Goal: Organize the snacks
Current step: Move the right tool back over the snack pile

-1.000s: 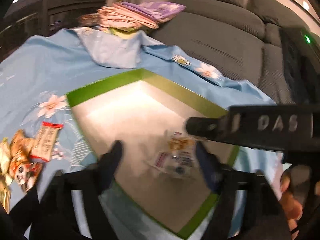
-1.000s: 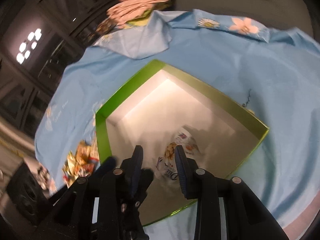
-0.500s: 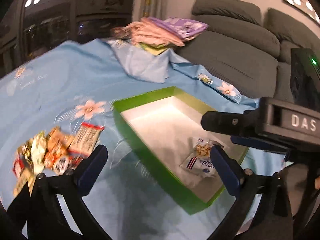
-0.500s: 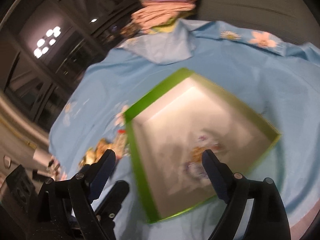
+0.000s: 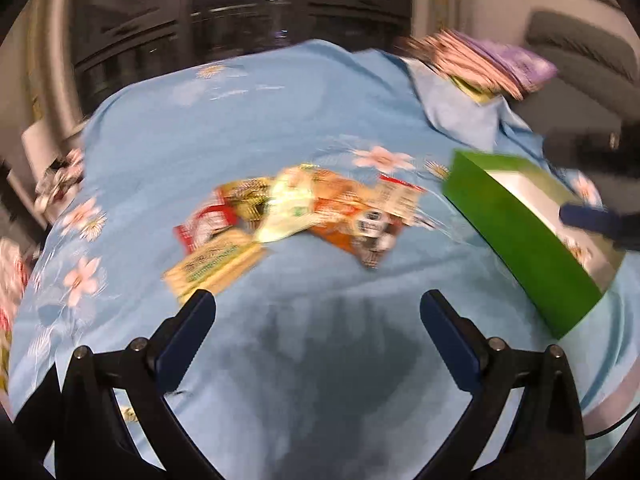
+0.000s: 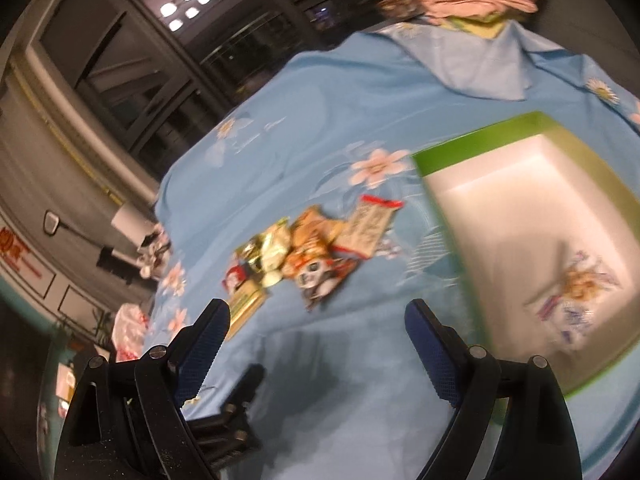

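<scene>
Reaching, jaws spread wide and empty on both left gripper (image 5: pixel 316 312) and right gripper (image 6: pixel 316 320), toward crinkly foil snack packets (image 5: pixel 296 216) heaped beside green-rimmed white cardboard box (image 6: pixel 472 140), ready for boxing.

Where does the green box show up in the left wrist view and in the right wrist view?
Left wrist view: the green box sits at the right edge, seen from its outer green wall, partly behind the right gripper's finger.
Right wrist view: it fills the right side, seen from above, white inside, with one snack packet lying in it.
Shared landmark: the pile of snack packets on the blue flowered cloth, left of the box in both.
</scene>
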The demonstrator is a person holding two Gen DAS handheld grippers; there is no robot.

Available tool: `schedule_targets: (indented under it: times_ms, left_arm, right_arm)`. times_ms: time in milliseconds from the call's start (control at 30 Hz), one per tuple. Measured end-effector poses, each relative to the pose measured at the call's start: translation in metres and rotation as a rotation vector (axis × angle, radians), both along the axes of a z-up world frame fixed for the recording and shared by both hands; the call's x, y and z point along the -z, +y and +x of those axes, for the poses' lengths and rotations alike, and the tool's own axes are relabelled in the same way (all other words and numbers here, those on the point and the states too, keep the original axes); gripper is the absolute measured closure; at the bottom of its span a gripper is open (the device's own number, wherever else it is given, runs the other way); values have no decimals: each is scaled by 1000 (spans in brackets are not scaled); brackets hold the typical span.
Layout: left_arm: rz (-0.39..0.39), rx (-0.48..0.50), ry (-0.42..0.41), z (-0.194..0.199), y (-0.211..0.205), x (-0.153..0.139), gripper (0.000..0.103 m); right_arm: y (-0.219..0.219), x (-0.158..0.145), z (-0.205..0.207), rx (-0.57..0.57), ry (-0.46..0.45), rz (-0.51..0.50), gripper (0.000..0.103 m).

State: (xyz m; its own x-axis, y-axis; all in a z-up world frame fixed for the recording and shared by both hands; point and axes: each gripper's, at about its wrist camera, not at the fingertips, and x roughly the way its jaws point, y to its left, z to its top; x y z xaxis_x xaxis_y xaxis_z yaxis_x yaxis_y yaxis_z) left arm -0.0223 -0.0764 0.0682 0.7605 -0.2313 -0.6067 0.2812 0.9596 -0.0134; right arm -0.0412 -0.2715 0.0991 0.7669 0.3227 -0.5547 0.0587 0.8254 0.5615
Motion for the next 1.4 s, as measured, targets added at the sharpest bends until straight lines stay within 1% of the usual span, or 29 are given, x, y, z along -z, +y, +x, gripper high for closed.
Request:
schedule_targets:
  times_ms: [100,167,233,267,333,400,433,467,533,567,667,700,733,800,867,900,933,967,1000,1033,1067,1100,1133,1200,1267,1367,1400]
  left_arm:
    - [-77,-59,-6,1,27,-9,0]
    - [-150,-107,21,7,44,-11,0]
    - [-197,-130,55,13,54,-9,0]
    - [-210,-131,58,13,59,-11,0]
    - [-212,-137,25,12,67,-16,0]
    - [-202,-162,-8,10,75,-21,0]
    - [-189,-167,-19,10,78,-23,0]
    - [-157,-176,-31,9,78,-24,0]
    - [-112,-184,-38,8,80,-23,0]
    - [-102,-187,-38,7,82,-22,0]
    - [-90,-178,-20,10,88,-19,0]
    - [-98,-168,-18,9,91,-20,0]
    - [-113,-161,-20,9,96,-21,0]
    - [-168,-185,-33,8,110,-27,0]
    - [-228,-209,-39,8,127,-31,0]
    - [-245,-217,-40,9,133,-32,0]
    - [-262,-231,-40,10,139,-33,0]
    - [-284,-254,-34,11,147,-32,0]
    - [-293,-261,-26,14,151,-31,0]
    - [-294,-268,-17,16,154,-30,0]
    - [-286,-272,-12,19,157,-29,0]
    - [-264,-281,-12,20,158,-28,0]
    - [-243,-287,-15,20,158,-28,0]
    - [-203,-291,-26,19,158,-26,0]
    - [-188,-301,-26,17,159,-26,0]
    - [-218,-306,-9,17,164,-24,0]
    - [-231,-304,-4,18,166,-23,0]
  right_arm:
    - [11,2,7,-6,1,27,13]
    - [16,6,12,7,13,41,13]
    - [23,10,18,15,29,42,13]
    - [26,12,21,16,38,43,13]
    - [31,17,27,22,58,45,13]
    - [39,21,34,25,78,30,13]
    - [44,21,38,18,87,27,13]
    - [47,21,42,9,93,28,13]
    - [60,16,58,-24,103,3,13]
    - [65,14,63,-31,100,-10,13]
    - [86,3,99,-66,76,-54,13]
    - [97,2,117,-88,82,-86,13]
    - [106,3,131,-111,96,-119,13]
    - [126,13,168,-157,151,-198,13]
    - [135,26,191,-160,218,-217,13]
    - [140,37,206,-159,260,-218,13]
    - [144,42,213,-162,281,-229,14]
    - [149,50,221,-167,312,-258,15]
    - [157,61,231,-166,348,-315,16]
    - [164,66,234,-167,345,-364,18]
    - [170,67,236,-175,326,-401,27]
    - [178,68,236,-185,299,-444,41]
    - [180,71,238,-191,305,-432,52]
    - [174,71,237,-157,289,-375,54]
    - [168,71,232,-154,279,-346,58]
    - [160,64,216,-167,258,-335,65]
    - [157,61,208,-176,255,-337,66]
